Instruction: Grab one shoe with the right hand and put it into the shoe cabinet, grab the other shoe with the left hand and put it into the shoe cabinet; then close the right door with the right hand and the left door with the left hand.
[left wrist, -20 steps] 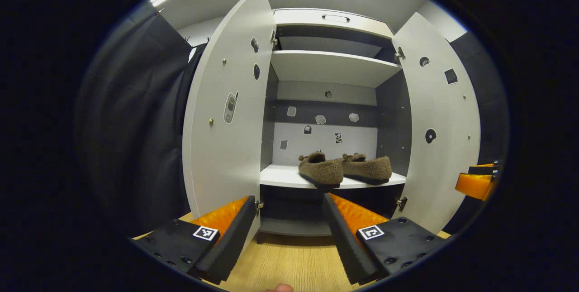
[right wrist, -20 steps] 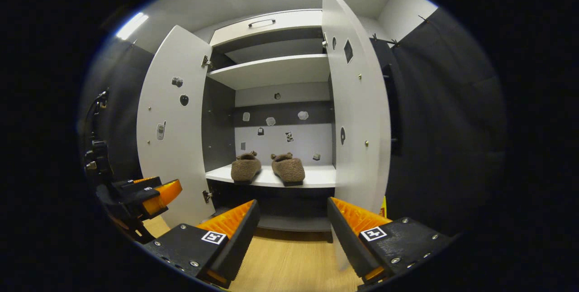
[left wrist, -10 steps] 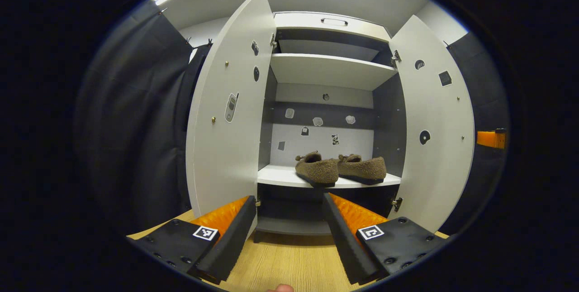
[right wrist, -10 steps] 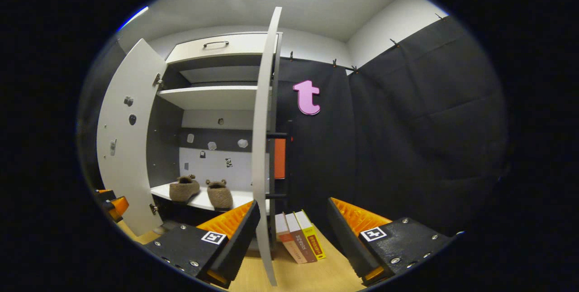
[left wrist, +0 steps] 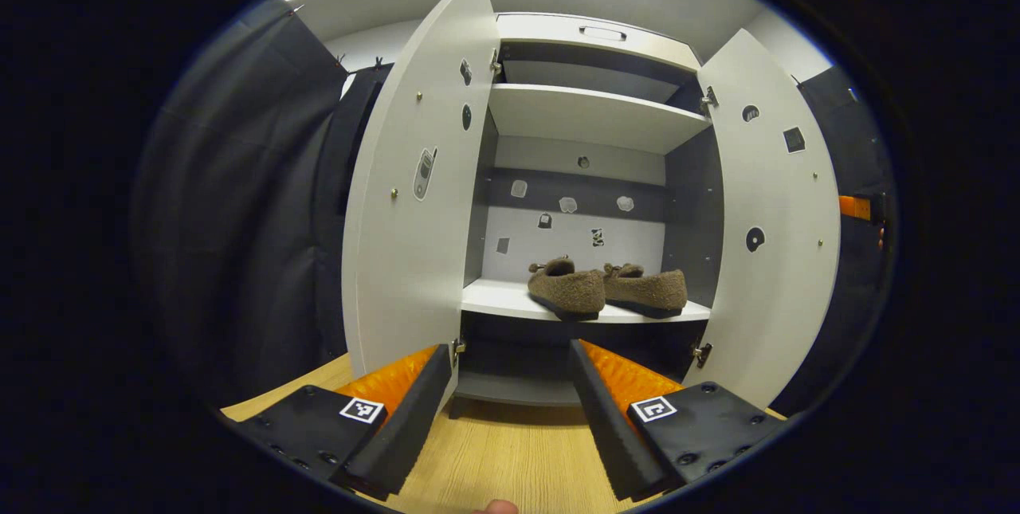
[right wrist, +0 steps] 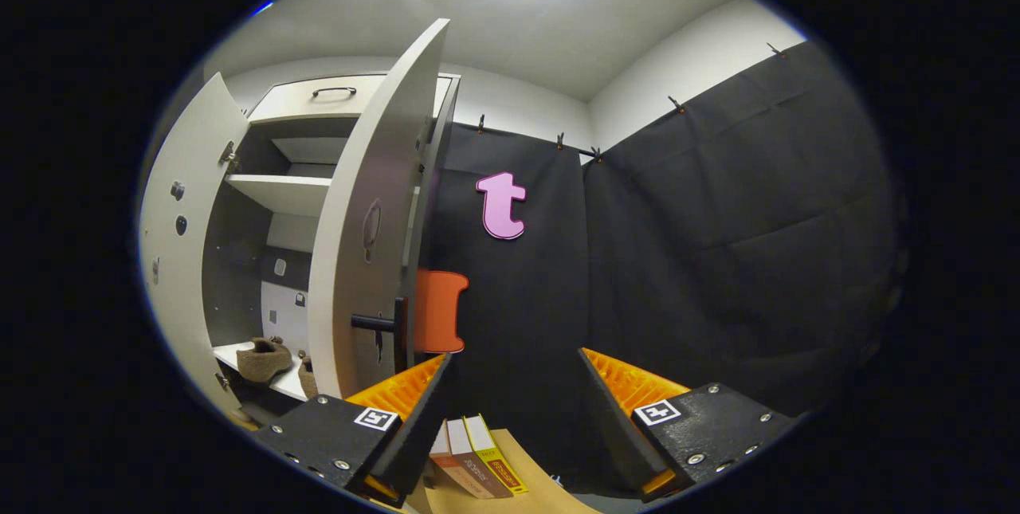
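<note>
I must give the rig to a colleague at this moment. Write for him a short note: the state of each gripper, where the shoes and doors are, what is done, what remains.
Left gripper: open, empty, facing the cabinet.
Right gripper: open, empty, by the outer face of the right door.
Both shoes stand on the shelf: done.
Left door and right door are open.
Left: close the right door, then the left.

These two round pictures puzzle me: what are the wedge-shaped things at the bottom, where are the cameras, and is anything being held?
A person holds a two-finger gripper in each hand, and a camera rides on each. The wedges are that gripper's own fingers. The left gripper, open and empty, faces the shoe cabinet, both doors open, two brown shoes side by side on its shelf. The right gripper, also open and empty, looks along the outer side of the right door, near its black handle. Books stand on the wooden floor below.
</note>
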### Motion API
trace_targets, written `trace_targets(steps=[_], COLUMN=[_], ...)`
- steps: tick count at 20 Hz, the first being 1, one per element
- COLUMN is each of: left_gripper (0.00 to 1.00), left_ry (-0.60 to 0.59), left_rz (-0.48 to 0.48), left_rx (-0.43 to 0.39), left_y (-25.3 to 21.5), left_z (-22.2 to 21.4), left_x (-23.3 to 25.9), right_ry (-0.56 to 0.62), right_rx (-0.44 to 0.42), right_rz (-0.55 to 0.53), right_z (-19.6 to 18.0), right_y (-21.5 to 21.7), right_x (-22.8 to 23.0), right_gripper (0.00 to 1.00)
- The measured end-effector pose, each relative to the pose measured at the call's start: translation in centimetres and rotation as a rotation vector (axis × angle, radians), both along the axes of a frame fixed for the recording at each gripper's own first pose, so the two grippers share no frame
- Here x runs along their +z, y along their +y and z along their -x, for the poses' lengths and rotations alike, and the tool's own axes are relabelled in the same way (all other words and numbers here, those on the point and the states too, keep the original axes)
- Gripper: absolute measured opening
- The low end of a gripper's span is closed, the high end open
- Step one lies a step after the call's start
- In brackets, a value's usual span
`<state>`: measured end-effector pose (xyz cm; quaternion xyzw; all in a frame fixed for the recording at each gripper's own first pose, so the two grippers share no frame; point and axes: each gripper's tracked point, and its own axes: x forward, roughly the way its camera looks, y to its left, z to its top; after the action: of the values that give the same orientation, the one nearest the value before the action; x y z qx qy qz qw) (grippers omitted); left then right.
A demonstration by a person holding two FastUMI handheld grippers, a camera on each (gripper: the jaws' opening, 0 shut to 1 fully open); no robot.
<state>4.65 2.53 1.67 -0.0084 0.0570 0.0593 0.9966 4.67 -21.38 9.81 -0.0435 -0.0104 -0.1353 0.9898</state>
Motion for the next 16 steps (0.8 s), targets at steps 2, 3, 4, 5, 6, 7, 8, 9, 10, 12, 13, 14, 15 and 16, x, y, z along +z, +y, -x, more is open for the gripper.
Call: trace_targets(steps=[2, 3, 4, 5, 6, 7, 8, 9, 10, 12, 13, 14, 15, 16], left_gripper=[0.97, 0.97, 0.97, 0.97, 0.97, 0.97, 0.97, 0.97, 0.97, 0.96, 0.96, 0.97, 0.97, 0.97], left_ry=[-0.015, -0.022, -0.022, -0.023, -0.021, -0.019, -0.015, -0.013, -0.011, -0.016, -0.018, -0.02, -0.02, -0.021], left_rz=[-0.025, -0.033, -0.036, -0.039, -0.039, -0.036, -0.029, -0.021, -0.012, -0.007, -0.012, -0.017, -0.018, -0.014], left_rx=[0.006, 0.005, 0.001, 0.002, 0.002, 0.002, 0.003, 0.001, 0.002, -0.007, -0.009, -0.012, -0.015, -0.018], left_y=[0.3, 0.3, 0.3, 0.3, 0.4, 0.5, 0.5, 0.4, 0.5, 0.5, 0.6, 0.8, 0.9, 1.0], left_z=[0.1, 0.2, 0.2, 0.2, 0.3, 0.2, 0.2, 0.2, 0.2, 0.1, 0.1, 0.0, 0.0, 0.0], left_x=[0.4, 0.7, 0.7, 0.7, 0.7, 0.6, 0.5, 0.4, 0.3, 0.5, 0.6, 0.7, 0.8, 0.8], right_ry=[0.004, 0.003, 0.003, -0.004, -0.007, -0.01, -0.012, -0.013, -0.012, -0.008, -0.009, -0.012, -0.014, -0.016], right_rx=[-0.011, -0.003, -0.005, -0.01, -0.016, -0.019, -0.028, -0.032, -0.032, -0.025, -0.02, -0.008, 0.009, 0.03], right_rz=[0.011, 0.01, 0.009, 0.009, 0.004, 0.0, -0.002, 0.001, 0.003, -0.003, -0.007, -0.008, -0.008, -0.011], right_z=[-0.8, -1.0, -1.0, -1.2, -1.1, -1.0, -0.9, -0.9, -0.7, -0.7, -0.6, -0.6, -0.5, -0.5], right_y=[-0.2, 0.1, 0.2, 0.2, 0.2, 0.3, 0.5, 0.7, 1.1, 2.3, 2.9, 3.6, 4.6, 5.6], right_x=[-0.2, -0.2, -0.1, -0.1, 0.1, 0.0, -0.1, -0.1, 0.0, 0.1, 0.1, 0.1, 0.1, 0.1], right_gripper=[0.92, 0.92, 0.98, 0.92, 0.91, 0.91, 0.91, 0.9, 0.89, 0.88, 0.88, 0.88, 0.88, 0.88])
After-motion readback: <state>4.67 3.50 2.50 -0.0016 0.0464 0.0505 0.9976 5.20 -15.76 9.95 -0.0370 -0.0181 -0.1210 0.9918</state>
